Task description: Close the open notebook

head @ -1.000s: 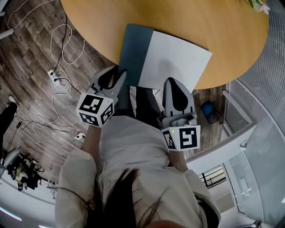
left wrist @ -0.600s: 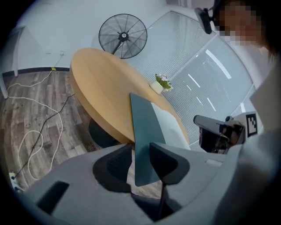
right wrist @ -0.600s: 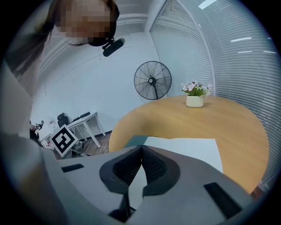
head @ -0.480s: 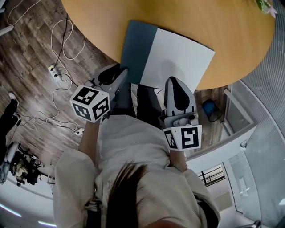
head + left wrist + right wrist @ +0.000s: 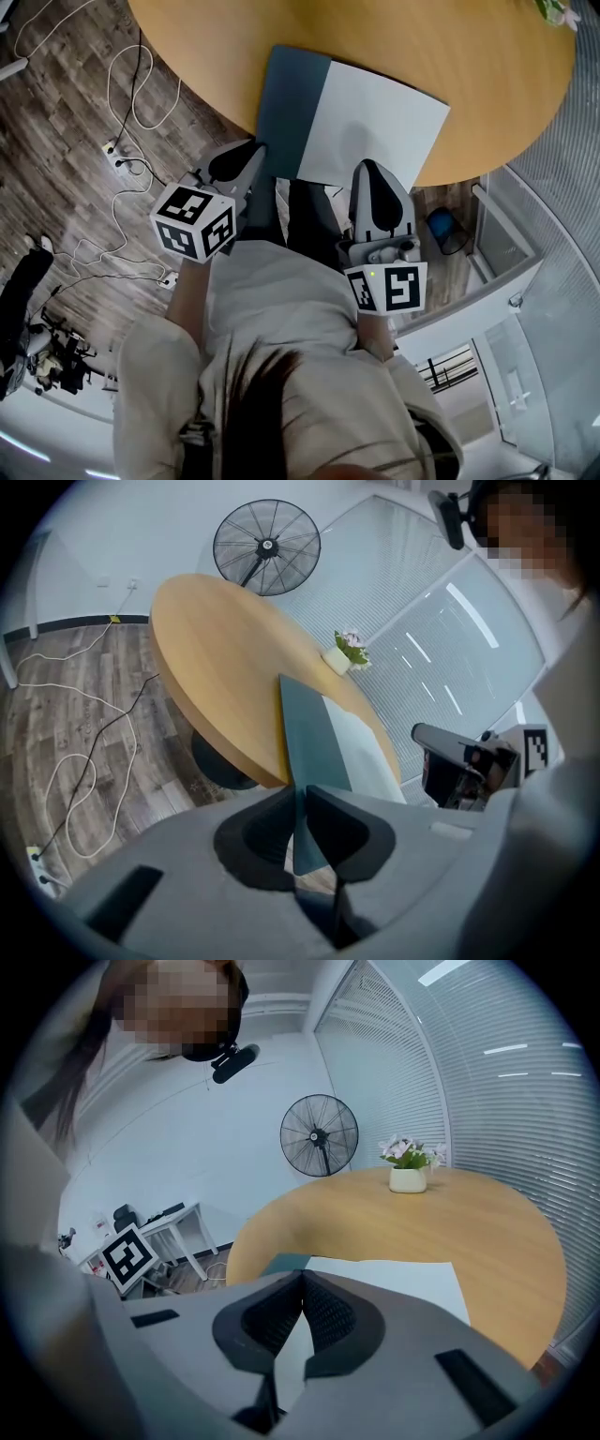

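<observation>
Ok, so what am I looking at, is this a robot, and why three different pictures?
No robot here: a person holds a two-jaw gripper in each hand, and the marker cubes are part of those grippers. The head view comes from a camera on the person's head, looking steeply down; the two gripper views come from cameras riding on each gripper, looking along its jaws. On the round wooden table lies an open notebook, teal cover left, white page right; a flower pot stands farther back. The left gripper has just closed its jaws on the teal cover's near edge. The right gripper's jaws are together at the white page's near edge; whether they pinch it is unclear.
</observation>
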Demonstrator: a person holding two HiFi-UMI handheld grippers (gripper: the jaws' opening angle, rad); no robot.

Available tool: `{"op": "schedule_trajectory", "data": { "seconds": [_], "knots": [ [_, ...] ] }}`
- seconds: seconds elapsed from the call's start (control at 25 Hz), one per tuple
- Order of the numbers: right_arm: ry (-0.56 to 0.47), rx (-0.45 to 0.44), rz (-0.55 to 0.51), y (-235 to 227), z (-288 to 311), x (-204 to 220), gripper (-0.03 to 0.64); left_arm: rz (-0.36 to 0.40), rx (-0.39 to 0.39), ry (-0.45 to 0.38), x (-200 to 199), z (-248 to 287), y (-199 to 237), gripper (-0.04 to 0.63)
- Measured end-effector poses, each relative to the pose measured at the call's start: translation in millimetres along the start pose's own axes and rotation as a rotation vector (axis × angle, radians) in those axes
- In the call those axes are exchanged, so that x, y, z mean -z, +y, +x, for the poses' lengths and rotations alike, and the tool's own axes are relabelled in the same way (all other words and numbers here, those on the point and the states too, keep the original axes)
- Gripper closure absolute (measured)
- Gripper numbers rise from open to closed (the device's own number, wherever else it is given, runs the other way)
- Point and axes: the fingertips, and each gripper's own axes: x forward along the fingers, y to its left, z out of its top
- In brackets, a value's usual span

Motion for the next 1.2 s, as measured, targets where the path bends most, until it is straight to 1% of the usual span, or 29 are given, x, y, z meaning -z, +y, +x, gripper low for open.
{"op": "schedule_trajectory", "data": {
  "seconds": [0.24, 0.4, 0.56, 0.72, 0.92, 1.2],
  "knots": [
    [-0.026, 0.028, 0.004, 1.4, -0.7, -4.9, 0.615, 0.018, -0.008, 0.021, 0.6, -2.0, -1.5, 0.558],
    [-0.046, 0.064, 0.013, 0.4, -4.5, -9.2, 0.615, 0.019, 0.003, 0.03, -2.1, -6.5, -5.2, 0.56],
    [-0.064, 0.097, 0.022, -3.9, -12.4, -12.8, 0.615, 0.042, 0.01, 0.041, -7.6, -11.4, -14.1, 0.563],
    [-0.078, 0.114, 0.029, -7.9, -20.1, -13.5, 0.615, 0.073, 0.003, 0.029, -18.6, -17.5, -22.2, 0.565],
    [-0.101, 0.122, 0.035, -14.3, -29.4, -15.5, 0.615, 0.092, -0.022, 0.015, -24.2, -23.7, -29.7, 0.567],
    [-0.133, 0.126, 0.029, -29.3, -53.7, -21.9, 0.615, 0.12, -0.05, -0.033, -32.0, -36.0, -53.9, 0.568]
  ]
}}
